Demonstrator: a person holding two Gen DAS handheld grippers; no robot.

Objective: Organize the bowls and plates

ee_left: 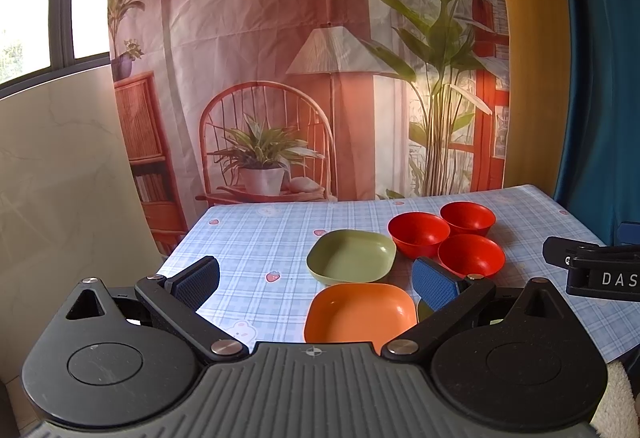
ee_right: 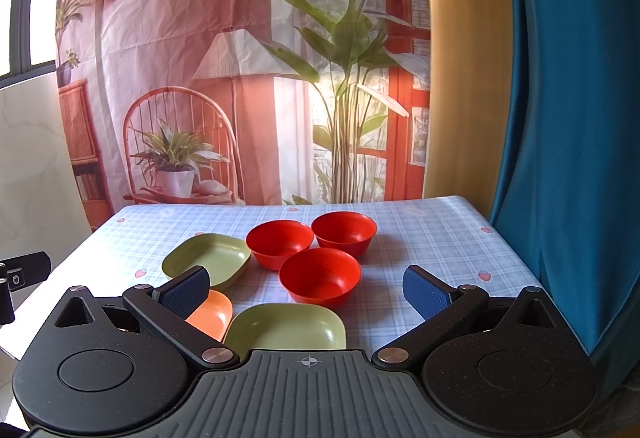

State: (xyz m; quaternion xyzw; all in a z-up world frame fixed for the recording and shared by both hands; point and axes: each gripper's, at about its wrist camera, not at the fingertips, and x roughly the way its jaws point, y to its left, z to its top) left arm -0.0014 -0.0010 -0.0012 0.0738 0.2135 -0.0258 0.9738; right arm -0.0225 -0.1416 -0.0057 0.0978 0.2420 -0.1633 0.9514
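Observation:
Three red bowls sit together mid-table: a near one [ee_right: 320,276], a left one [ee_right: 279,241] and a far one [ee_right: 344,231]. A green square plate [ee_right: 206,258] lies to their left, a second green plate [ee_right: 286,326] lies nearest, and an orange plate [ee_right: 212,314] lies beside it. In the left wrist view the orange plate [ee_left: 358,312] is nearest, the green plate [ee_left: 351,256] is behind it and the red bowls [ee_left: 470,255] are to the right. My left gripper [ee_left: 316,280] is open and empty above the table. My right gripper [ee_right: 306,292] is open and empty over the near green plate.
The table [ee_right: 432,238] has a blue checked cloth. A printed backdrop hangs behind it, a blue curtain [ee_right: 568,117] stands at the right and a white wall [ee_left: 60,177] at the left. The right gripper's body [ee_left: 592,266] shows at the right edge of the left wrist view.

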